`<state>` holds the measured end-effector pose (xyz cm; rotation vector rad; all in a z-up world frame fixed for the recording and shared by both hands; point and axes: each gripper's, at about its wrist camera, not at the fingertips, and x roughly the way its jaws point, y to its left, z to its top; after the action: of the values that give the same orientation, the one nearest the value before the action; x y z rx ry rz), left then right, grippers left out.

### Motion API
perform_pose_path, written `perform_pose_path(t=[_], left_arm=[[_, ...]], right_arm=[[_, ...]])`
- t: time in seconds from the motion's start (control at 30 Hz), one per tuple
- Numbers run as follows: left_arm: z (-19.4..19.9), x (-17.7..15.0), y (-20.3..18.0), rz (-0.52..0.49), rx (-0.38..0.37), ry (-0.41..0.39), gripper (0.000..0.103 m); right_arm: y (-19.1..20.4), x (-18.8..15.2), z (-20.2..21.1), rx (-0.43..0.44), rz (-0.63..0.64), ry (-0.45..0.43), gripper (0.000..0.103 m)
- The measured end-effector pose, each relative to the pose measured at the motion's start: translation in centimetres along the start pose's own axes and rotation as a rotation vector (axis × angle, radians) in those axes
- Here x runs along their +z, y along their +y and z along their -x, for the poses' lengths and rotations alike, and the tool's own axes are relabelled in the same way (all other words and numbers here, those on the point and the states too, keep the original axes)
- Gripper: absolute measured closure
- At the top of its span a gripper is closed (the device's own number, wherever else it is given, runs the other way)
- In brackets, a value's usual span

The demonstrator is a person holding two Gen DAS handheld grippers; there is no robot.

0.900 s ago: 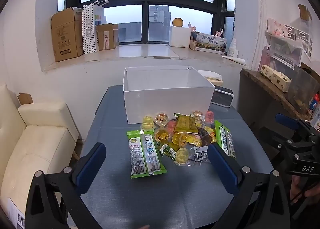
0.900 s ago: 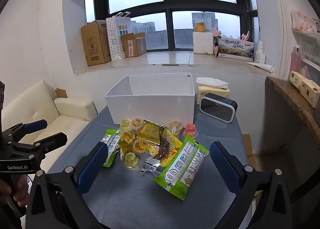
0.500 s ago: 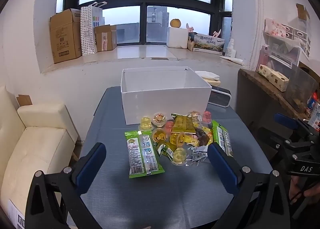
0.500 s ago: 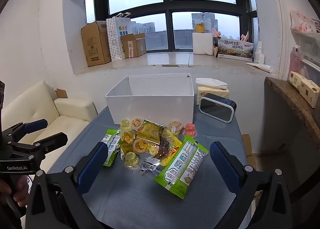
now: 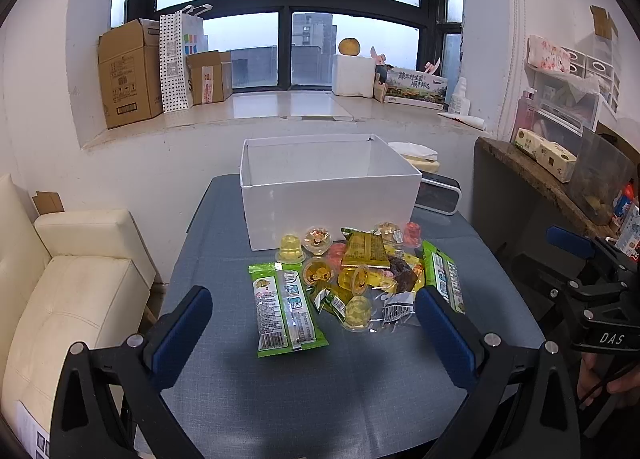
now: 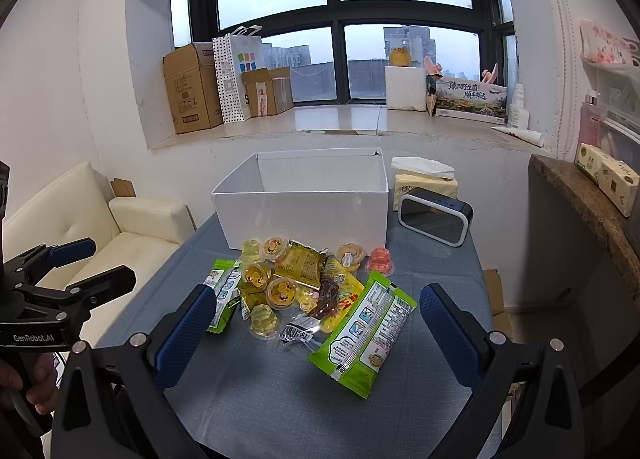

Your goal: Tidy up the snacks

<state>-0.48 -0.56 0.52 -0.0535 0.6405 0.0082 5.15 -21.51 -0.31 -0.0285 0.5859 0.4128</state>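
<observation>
A heap of snacks [image 5: 356,271] lies on the grey-blue table [image 5: 320,391], just in front of an open white box [image 5: 328,195]. The heap holds two green packets [image 5: 284,309] [image 6: 366,335], several jelly cups [image 6: 282,293] and small wrappers. My left gripper [image 5: 314,323] hovers open above the near side of the table with nothing between its blue pads. In the right wrist view my right gripper [image 6: 318,323] is open too, short of the heap and empty. Each gripper shows at the edge of the other's view.
A black clock [image 6: 436,219] and a tissue pack [image 6: 424,179] stand right of the box. A cream sofa [image 5: 68,279] is left of the table, a wooden shelf [image 5: 536,175] to the right. Cardboard boxes [image 5: 128,71] line the windowsill.
The left wrist view has shifted slightly, with the box and heap sitting a little lower and left in it. The right gripper has kept still. Both stay open.
</observation>
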Motion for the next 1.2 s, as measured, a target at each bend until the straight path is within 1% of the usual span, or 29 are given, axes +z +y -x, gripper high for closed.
perform_pose_path(t=[0.43, 0.87, 1.2], left_arm=[[-0.02, -0.1, 0.04, 0.005, -0.001, 0.001, 0.0], [0.06, -0.11, 0.02, 0.001, 0.013, 0.002, 0.0], [0.01, -0.11, -0.03, 0.003, -0.002, 0.004, 0.0]], right_arm=[[-0.01, -0.07, -0.13, -0.001, 0.0, 0.004, 0.0], [-0.06, -0.13, -0.22, 0.001, -0.002, 0.005, 0.0], [-0.17, -0.31, -0.16, -0.002, -0.003, 0.004, 0.0]])
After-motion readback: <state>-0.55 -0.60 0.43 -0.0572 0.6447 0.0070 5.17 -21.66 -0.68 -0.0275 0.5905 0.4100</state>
